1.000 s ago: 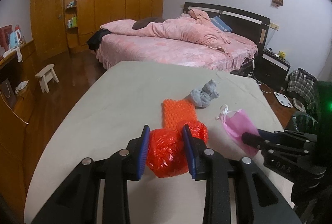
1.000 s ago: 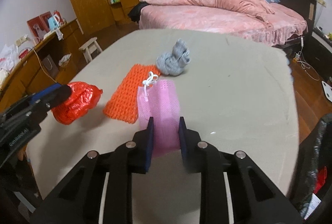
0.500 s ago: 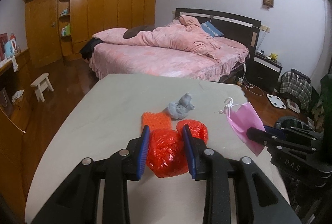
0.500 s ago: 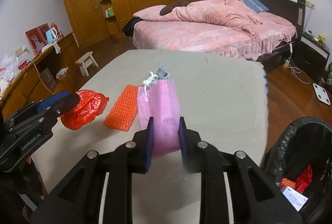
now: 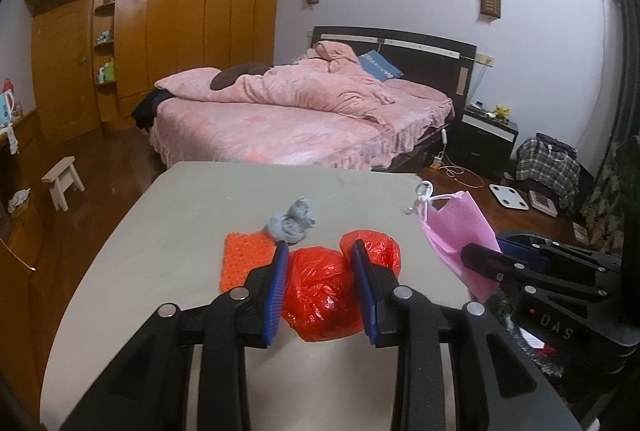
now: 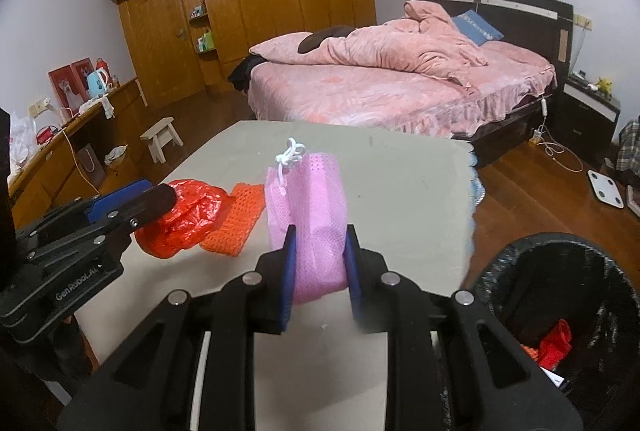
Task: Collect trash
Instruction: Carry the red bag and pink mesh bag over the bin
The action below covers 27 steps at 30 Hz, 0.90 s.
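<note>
My left gripper (image 5: 320, 251) is shut on a crumpled red plastic bag (image 5: 324, 291), held above the beige table (image 5: 180, 215); the bag also shows in the right wrist view (image 6: 188, 215). My right gripper (image 6: 318, 233) is shut on a pink mesh pouch (image 6: 308, 199) with a white drawstring, lifted off the table; the pouch also shows in the left wrist view (image 5: 456, 231). An orange mesh piece (image 5: 244, 263) and a grey cloth wad (image 5: 294, 223) lie on the table. A black-lined trash bin (image 6: 560, 311) stands low right of the table.
The bin holds red and orange scraps (image 6: 554, 345). A pink bed (image 5: 304, 111) stands beyond the table. A white stool (image 5: 64, 181) and a wooden side counter (image 6: 60, 151) are at left. A white scale (image 6: 606, 187) lies on the wooden floor at right.
Both grippers have risen and pulled back from the table with their loads. The trash bin has come into the right wrist view at lower right.
</note>
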Available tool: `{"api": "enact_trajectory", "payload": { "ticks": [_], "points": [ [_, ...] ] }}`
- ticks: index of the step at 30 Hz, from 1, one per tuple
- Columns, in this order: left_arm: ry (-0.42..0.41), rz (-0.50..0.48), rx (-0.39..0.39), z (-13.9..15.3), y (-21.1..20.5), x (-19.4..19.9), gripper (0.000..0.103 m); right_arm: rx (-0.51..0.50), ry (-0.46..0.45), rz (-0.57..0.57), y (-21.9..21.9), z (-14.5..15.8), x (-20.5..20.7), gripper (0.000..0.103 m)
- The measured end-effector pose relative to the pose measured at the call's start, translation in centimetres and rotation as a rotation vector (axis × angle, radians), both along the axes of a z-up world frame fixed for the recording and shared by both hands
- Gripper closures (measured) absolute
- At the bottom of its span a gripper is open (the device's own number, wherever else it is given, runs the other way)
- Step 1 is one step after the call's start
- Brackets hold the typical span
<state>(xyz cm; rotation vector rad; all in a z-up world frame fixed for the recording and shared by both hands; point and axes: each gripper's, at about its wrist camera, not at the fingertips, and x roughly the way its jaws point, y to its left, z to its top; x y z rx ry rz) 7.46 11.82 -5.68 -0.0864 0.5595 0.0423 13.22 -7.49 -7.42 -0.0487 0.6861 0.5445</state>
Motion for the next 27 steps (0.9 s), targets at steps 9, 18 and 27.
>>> {"api": "enact_trajectory", "payload": {
  "ticks": [9,18,27],
  "points": [
    [-0.023,-0.045,0.004,1.1,-2.9,-0.2,0.071,0.015,-0.036,-0.045,-3.3,1.8,-1.5,0.081],
    [-0.047,-0.101,0.007,2.4,-5.8,-0.6,0.071,0.026,-0.061,-0.085,-6.4,3.0,-2.7,0.080],
    [-0.069,-0.171,0.014,3.4,-9.1,-0.7,0.071,0.031,-0.085,-0.144,-9.9,3.6,-3.8,0.080]
  ]
}}
